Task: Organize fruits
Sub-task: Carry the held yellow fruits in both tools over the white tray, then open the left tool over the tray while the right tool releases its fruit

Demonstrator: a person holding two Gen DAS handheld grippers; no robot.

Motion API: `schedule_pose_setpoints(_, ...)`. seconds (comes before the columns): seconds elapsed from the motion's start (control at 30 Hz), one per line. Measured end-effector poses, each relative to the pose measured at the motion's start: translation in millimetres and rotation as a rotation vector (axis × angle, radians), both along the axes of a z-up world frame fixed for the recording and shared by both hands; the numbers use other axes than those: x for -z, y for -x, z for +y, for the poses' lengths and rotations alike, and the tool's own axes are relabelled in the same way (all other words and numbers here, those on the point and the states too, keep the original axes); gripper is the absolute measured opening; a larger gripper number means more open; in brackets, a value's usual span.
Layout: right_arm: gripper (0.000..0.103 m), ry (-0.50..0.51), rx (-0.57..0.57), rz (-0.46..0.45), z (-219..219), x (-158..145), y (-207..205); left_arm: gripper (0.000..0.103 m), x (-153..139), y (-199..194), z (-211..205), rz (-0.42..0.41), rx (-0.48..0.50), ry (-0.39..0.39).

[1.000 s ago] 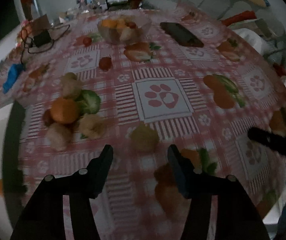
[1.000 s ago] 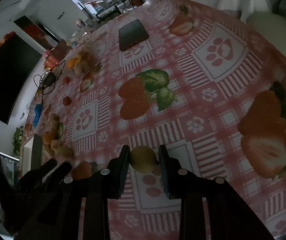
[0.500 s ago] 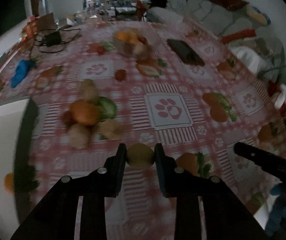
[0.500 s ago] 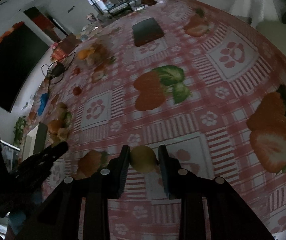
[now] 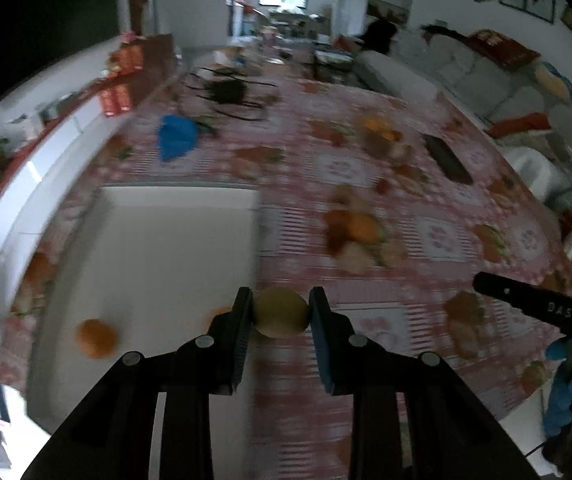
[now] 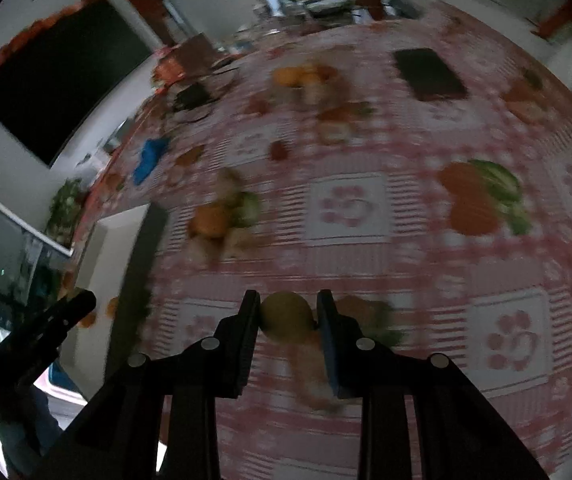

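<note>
Over pink paw-print tablecloth (image 6: 406, 280), both fingers pinching yellow-green fruits (image 5: 281, 312) (image 6: 287, 317), "DAS" lettering (image 5: 559, 309) on right gripper

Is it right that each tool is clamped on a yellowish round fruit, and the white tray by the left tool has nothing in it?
Not quite. The left tool and right tool each do grip a yellowish fruit, but the white tray is not bare: the left wrist view shows an orange fruit lying in its near corner.
</note>
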State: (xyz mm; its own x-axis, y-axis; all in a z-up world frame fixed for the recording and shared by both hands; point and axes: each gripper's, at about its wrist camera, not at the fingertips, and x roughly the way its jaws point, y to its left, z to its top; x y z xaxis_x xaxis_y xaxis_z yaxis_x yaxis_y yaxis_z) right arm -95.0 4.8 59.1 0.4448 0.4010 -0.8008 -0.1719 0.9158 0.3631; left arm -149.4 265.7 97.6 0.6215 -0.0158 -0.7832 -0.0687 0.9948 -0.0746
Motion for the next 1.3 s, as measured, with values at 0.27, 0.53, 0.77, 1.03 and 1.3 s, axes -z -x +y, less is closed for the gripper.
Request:
schedule_pose_setpoints(0.27, 0.031, 0.053, -0.125, -0.027, 72.7, -9.6, 6.6, 0.032, 1.5, 22.7, 68.5, -0.03, -0.097, 0.011)
schedule_pose_setpoints(0.53, 0.031, 0.079, -0.24, -0.026, 143.1, -9.8, 3.5, 0.032, 28.3, 28.2, 107.7, 0.017, -0.167, 0.019)
schedule_pose_setpoints(0.77, 0.031, 0.075, -0.336, -0.014, 206.5, -2.5, 1.5, 0.032, 46.9, 27.8, 121.4, 0.047, -0.184, -0.015)
schedule_pose_setpoints(1.03, 0.031, 0.077, -0.424, 0.006, 261.7, 9.3, -0.8, 0.032, 47.9, 21.9, 120.6, 0.036, -0.174, -0.056)
schedule_pose_setpoints(1.3, 0.031, 0.107, -0.428, 0.027, 269.6, 22.2, -5.8, 0.032, 47.8, 19.6, 120.3, 0.033, -0.175, -0.06)
